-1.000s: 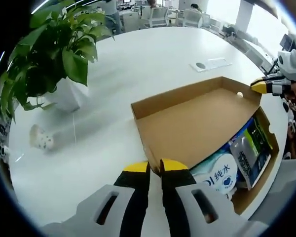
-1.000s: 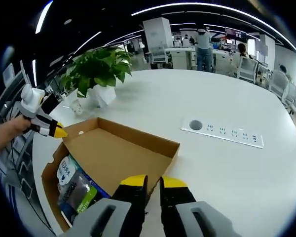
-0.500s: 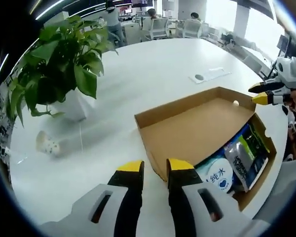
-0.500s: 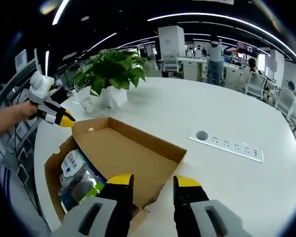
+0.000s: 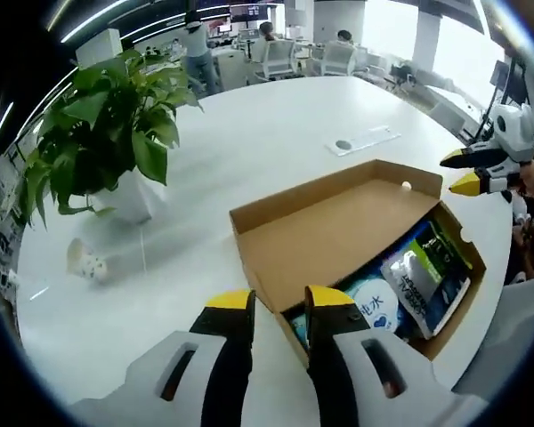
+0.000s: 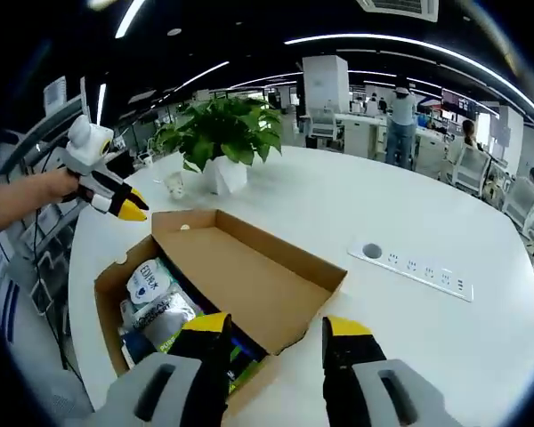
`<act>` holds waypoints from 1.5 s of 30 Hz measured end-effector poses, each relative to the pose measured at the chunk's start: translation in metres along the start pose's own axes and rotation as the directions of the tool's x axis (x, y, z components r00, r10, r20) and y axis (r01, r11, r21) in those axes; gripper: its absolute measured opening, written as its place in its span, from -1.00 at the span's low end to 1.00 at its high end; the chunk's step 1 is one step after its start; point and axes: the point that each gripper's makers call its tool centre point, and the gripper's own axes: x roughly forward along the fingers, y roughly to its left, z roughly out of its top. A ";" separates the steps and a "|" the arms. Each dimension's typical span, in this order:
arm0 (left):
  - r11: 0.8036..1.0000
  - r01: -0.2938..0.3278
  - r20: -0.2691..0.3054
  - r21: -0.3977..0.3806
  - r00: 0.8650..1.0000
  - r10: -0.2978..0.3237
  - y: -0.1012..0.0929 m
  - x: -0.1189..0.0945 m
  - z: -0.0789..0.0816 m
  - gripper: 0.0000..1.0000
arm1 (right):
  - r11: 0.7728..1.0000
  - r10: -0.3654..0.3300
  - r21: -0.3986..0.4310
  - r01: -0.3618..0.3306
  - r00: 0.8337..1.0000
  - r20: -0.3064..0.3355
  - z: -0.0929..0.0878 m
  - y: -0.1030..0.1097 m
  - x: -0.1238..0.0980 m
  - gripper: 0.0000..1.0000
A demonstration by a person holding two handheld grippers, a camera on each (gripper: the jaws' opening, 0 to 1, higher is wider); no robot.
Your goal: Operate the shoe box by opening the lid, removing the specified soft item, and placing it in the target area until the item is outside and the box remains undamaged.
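Cardboard, plain brown, makes up the shoe box (image 5: pixel 365 240) lying at the centre right of the left gripper view, on the white surface (image 5: pixel 249 133). Its lid (image 5: pixel 338 227) is thrown back flat toward the upper left of the frame, so the base lies exposed for reaching in. Inside sit soft packs: a white-and-blue wipes pack (image 5: pixel 374 313) near the lower edge and a grey-green pouch (image 5: pixel 427 276) beside it, touching it. Which one is the specified item I cannot tell.

Low in this frame, the left hand-held gripper (image 5: pixel 269 301) has its yellow-tipped jaws parted a little and grips nothing; it hovers just at the near corner of the box, probably freed to go for the contents. In the right gripper view the right hand-held gripper (image 6: pixel 276 326) is spread wider, also empty, poised over the opposite end of the box (image 6: pixel 222 285) and its packs (image 6: pixel 151 307).

A potted plant (image 5: pixel 98 133) stands at the upper left, well apart from the box (no obstacle), and a power strip (image 6: pixel 414 267) is set in the surface at the right of the right gripper view. The open area beyond the lid looks a likely target.
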 end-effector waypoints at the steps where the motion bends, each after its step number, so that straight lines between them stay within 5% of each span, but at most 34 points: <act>1: 1.000 0.005 0.008 -0.001 1.000 -0.005 -0.004 -0.003 -0.001 -0.55 | 1.000 0.002 -0.007 -0.002 1.000 0.005 0.000 0.001 -0.002 -0.23; 17: 0.996 0.085 0.042 -0.041 0.996 -0.083 -0.049 -0.019 -0.015 -0.49 | 0.997 0.039 -0.073 -0.037 0.999 0.020 -0.011 0.021 -0.025 -0.15; 45: 0.960 0.242 -0.010 -0.143 0.969 -0.246 -0.122 -0.009 -0.053 -0.48 | 0.983 0.094 -0.162 -0.089 0.995 0.021 -0.040 0.054 -0.049 0.03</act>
